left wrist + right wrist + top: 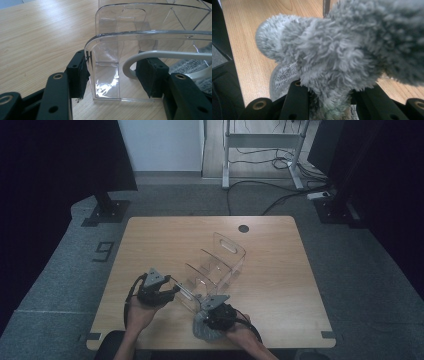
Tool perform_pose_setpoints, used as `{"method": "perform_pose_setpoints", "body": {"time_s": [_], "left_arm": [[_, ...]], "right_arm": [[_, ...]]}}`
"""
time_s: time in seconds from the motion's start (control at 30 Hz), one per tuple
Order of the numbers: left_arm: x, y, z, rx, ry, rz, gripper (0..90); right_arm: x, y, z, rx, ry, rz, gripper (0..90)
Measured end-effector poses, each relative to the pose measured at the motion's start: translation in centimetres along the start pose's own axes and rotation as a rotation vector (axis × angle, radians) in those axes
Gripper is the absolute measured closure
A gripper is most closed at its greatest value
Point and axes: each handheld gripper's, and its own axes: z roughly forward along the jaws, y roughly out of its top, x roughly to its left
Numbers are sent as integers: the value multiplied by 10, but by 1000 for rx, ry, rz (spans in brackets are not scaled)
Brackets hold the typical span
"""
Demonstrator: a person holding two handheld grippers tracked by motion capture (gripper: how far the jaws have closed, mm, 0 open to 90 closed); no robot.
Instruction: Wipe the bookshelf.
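A clear plastic organizer (215, 265) with several dividers lies aslant on the wooden table (280, 270). My left gripper (175, 291) clamps its near end. In the left gripper view the two pads press on either side of the clear end compartment (107, 57), so the left gripper (116, 75) is shut on it. A grey fluffy slipper (202, 330) sits near the table's front edge, beside the organizer's near end, with my right gripper (207, 317) shut on it. In the right gripper view the fuzzy slipper (332, 50) bulges out above the right gripper (329, 100). Its white sole rim (160, 53) appears beyond the clear wall.
A black round grommet (243, 228) sits at the table's far edge. Behind the table, a desk frame (260, 142) and cables (280, 195) lie on the carpet. Black stand bases (106, 212) flank the table, and a "9" marker (103, 251) is on the floor at left.
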Motion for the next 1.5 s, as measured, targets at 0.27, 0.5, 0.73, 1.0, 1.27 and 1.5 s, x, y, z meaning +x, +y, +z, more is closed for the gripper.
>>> {"method": "perform_pose_setpoints", "body": {"time_s": [0.27, 0.5, 0.73, 1.0, 1.27, 1.5], "left_arm": [[2, -1, 0, -11, -6, 2, 443], [3, -2, 0, -15, -12, 3, 443], [5, -2, 0, -16, -16, 9, 443], [7, -2, 0, -22, -14, 11, 441], [8, -2, 1, -19, -13, 6, 380], [8, -2, -1, -21, -13, 8, 379]], "right_arm": [[1, 1, -3, 9, 0, -7, 693], [-3, 0, -17, 6, 8, -5, 685], [-13, -6, -39, -10, 2, 17, 683], [-26, -9, -61, -37, -8, 47, 682], [-39, -12, -79, -43, -37, 71, 680], [-55, -15, -97, -58, -83, 94, 679]]}}
